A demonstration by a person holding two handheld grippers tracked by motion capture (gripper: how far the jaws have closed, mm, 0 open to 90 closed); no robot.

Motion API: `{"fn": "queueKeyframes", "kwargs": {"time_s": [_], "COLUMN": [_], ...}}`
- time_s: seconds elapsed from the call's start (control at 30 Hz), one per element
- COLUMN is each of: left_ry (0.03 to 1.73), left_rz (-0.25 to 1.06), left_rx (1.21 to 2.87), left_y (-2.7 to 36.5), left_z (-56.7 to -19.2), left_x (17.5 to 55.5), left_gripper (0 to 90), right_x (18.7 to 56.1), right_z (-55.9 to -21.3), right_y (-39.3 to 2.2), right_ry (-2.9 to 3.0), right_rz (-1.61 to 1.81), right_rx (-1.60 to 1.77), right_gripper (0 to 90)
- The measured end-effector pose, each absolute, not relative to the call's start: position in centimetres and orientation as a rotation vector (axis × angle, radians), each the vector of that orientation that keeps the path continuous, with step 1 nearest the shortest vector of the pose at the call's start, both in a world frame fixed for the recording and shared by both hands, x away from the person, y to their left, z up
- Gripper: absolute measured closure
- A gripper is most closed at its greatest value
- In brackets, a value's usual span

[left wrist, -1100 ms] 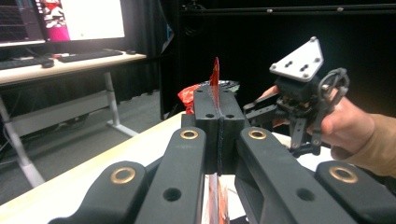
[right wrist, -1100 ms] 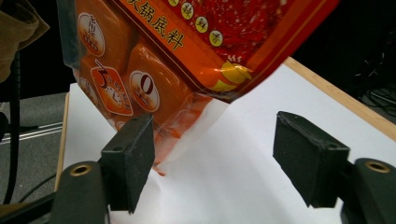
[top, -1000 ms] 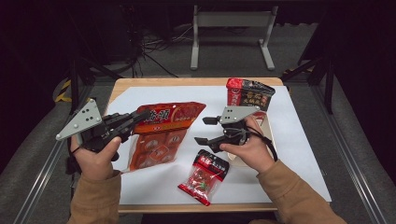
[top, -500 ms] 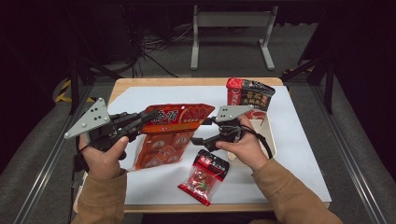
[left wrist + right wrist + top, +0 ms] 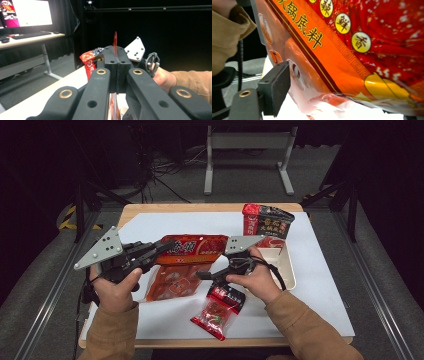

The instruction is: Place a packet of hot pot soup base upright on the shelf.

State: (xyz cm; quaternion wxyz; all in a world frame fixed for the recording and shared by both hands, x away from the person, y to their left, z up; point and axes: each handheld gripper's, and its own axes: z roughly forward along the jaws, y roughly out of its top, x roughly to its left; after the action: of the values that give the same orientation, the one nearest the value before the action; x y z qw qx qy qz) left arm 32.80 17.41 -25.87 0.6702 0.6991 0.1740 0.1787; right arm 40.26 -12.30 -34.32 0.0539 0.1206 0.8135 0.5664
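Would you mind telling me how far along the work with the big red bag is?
Done: left gripper is shut on the big red bag, lifted off the table. In hand: right gripper, jaws just opening, beside it, not gripping. Left: the tray holds no bag.

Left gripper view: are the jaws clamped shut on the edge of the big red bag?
Yes: the left gripper has its jaws pressed together with the big red bag edge pinched between.
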Motion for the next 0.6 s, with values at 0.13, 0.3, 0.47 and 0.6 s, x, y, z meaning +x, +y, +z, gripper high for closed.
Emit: {"fn": "queueKeyframes", "kwargs": {"time_s": [0.13, 0.3, 0.47, 0.6], "left_ry": [0.401, 0.409, 0.423, 0.428], "left_rz": [0.407, 0.408, 0.398, 0.403], "left_rx": [1.571, 1.556, 1.541, 1.541], "left_y": [17.57, 17.89, 18.23, 18.23], "left_z": [-25.91, -26.02, -26.19, -26.26], "left_x": [32.86, 32.97, 33.18, 33.21], "left_gripper": [90.0, 90.0, 90.0, 90.0], "right_x": [40.23, 39.97, 39.7, 39.48], "right_z": [-34.37, -34.24, -34.23, -34.19], "right_y": [-12.25, -12.53, -12.62, -12.49], "right_ry": [2.475, 2.481, 2.482, 2.492], "right_rz": [1.731, 1.766, 1.781, 1.798], "right_rx": [0.368, 0.353, 0.323, 0.275], "right_gripper": [23.3, 30.6, 39.7, 47.9]}}
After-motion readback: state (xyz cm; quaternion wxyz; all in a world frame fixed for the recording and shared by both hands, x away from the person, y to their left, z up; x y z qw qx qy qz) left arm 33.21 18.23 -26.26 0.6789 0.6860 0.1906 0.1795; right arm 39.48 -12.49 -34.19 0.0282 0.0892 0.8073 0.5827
